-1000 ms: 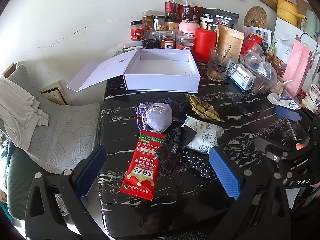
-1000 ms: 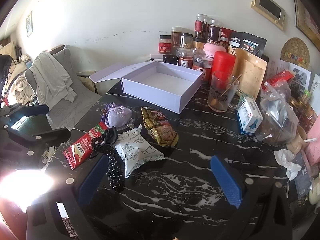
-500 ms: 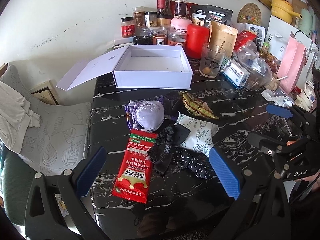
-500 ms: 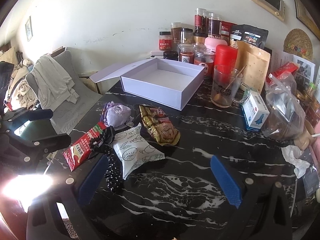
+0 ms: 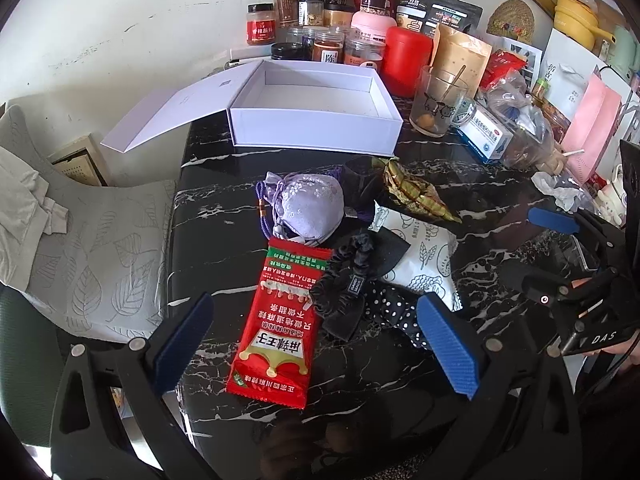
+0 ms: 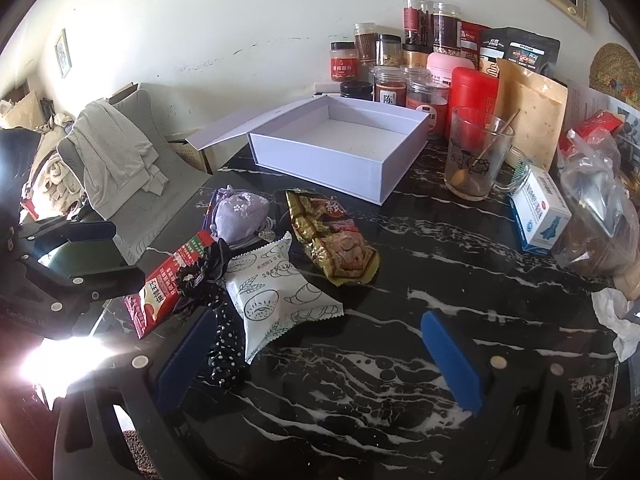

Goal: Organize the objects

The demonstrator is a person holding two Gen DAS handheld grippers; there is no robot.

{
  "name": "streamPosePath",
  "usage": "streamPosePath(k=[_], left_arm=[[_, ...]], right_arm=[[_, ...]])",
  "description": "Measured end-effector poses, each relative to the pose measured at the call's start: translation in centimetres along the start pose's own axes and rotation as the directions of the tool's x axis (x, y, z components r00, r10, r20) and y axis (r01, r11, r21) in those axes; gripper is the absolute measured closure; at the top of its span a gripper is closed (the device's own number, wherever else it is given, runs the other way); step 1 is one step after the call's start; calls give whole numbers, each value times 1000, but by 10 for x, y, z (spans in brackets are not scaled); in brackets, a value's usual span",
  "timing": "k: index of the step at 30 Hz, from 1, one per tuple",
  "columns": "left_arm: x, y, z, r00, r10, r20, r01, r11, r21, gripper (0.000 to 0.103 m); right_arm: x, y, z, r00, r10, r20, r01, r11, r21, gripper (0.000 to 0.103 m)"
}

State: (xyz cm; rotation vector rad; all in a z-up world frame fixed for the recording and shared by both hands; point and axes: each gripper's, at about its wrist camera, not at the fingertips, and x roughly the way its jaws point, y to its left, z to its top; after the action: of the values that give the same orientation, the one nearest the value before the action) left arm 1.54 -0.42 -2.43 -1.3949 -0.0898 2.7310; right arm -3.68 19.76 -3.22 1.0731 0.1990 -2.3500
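Both grippers hovering wide open and empty over the snack pile in front of the open white box (image 5: 316, 120)

The left gripper (image 5: 316, 344) is lining up on the red snack packet (image 5: 280, 320), lying nearest it and farthest from the box; it looks best pinched across its narrow width, clear of the black scrunchie (image 5: 344, 284) overlapping its side, while the right gripper (image 6: 316, 356) is waiting nearer the white pastry packet (image 6: 280, 292)

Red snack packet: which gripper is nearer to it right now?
Left. The left gripper, open, straddles the red snack packet; the right gripper, also open, hovers off to its right.
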Motion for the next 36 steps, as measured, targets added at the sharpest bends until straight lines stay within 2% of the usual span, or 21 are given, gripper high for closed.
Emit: streamPosePath(k=[9, 15, 22, 23, 25, 28, 32, 33, 36], left_arm=[[30, 14, -15, 998, 12, -66, -14, 1000, -27, 9], [45, 24, -21, 995, 8, -103, -11, 999, -34, 12], [63, 35, -22, 992, 1, -127, -9, 998, -57, 20], [65, 36, -23, 991, -3, -130, -5, 998, -56, 21], [68, 37, -23, 991, -8, -135, 1, 999, -54, 22], [72, 38, -24, 990, -18, -140, 10, 998, -60, 23], [80, 38, -25, 988, -40, -149, 31, 998, -63, 28], [81, 36, -26, 989, -38, -145, 30, 998, -58, 28], [80, 32, -27, 992, -25, -127, 22, 999, -31, 41]], right_arm=[[25, 8, 2, 998, 49, -36, -50, 998, -38, 1], [39, 12, 6, 998, 54, -43, -57, 996, -62, 1], [54, 16, 12, 997, 68, -37, -72, 991, -110, 1], [56, 16, 13, 997, 73, -41, -77, 990, -115, 3], [61, 18, 13, 995, 86, -59, -92, 988, -125, 17], [69, 21, 13, 993, 90, -79, -101, 984, -149, 23], [73, 25, 12, 993, 90, -82, -104, 977, -185, 24], [73, 25, 12, 993, 91, -82, -105, 976, -191, 29], [72, 26, 11, 991, 104, -88, -120, 972, -203, 39]])
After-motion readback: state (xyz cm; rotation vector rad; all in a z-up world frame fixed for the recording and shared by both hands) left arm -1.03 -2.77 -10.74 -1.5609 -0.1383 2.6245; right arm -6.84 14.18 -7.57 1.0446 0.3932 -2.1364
